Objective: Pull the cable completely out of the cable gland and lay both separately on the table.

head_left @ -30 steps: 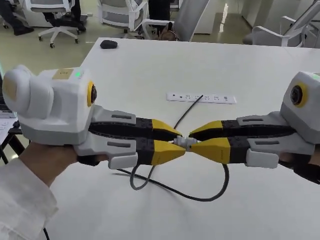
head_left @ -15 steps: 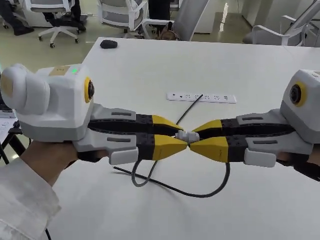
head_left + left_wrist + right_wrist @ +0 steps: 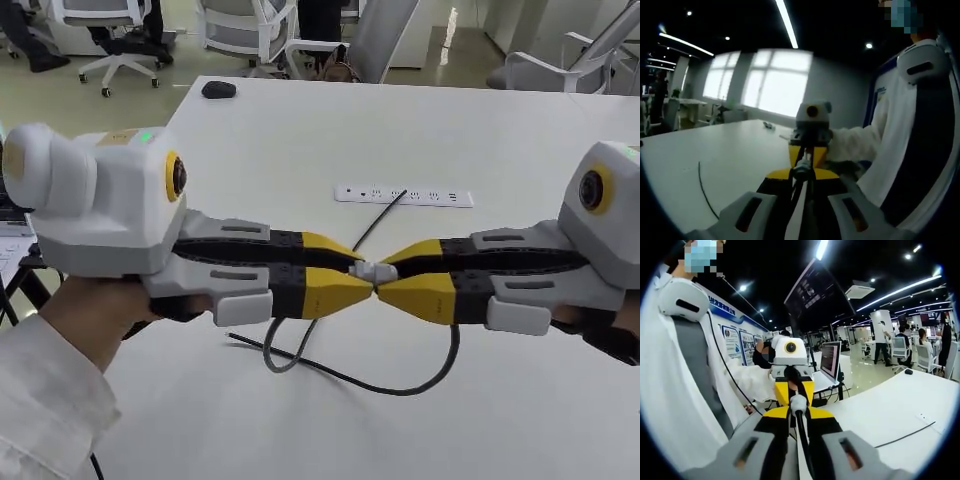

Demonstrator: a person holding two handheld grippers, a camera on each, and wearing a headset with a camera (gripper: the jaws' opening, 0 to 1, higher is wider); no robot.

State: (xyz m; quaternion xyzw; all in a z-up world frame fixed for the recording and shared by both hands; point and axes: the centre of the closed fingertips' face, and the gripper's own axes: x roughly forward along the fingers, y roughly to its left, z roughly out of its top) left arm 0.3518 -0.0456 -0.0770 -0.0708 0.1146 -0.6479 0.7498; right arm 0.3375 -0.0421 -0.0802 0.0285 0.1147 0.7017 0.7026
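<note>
A small grey-white cable gland (image 3: pixel 374 271) hangs above the white table (image 3: pixel 300 130), pinched between the two grippers' yellow tips. My left gripper (image 3: pixel 364 274) comes in from the left and is shut on the gland (image 3: pixel 801 170). From the right, my right gripper (image 3: pixel 385 275) is shut on the black cable (image 3: pixel 803 440), which runs back between its jaws from the gland (image 3: pixel 798 402). The cable (image 3: pixel 440 370) drops behind the right jaws and loops over the table under both grippers.
A white power strip (image 3: pixel 402 195) lies beyond the grippers, its black lead running toward them. A dark mouse (image 3: pixel 217 89) sits at the far left corner. Office chairs (image 3: pixel 110 30) stand past the table. A monitor (image 3: pixel 830 360) stands on another desk.
Both grippers have risen slightly with the gland between their tips, and the left one has eased a little leftward. The cable loop on the table lies about as before.
</note>
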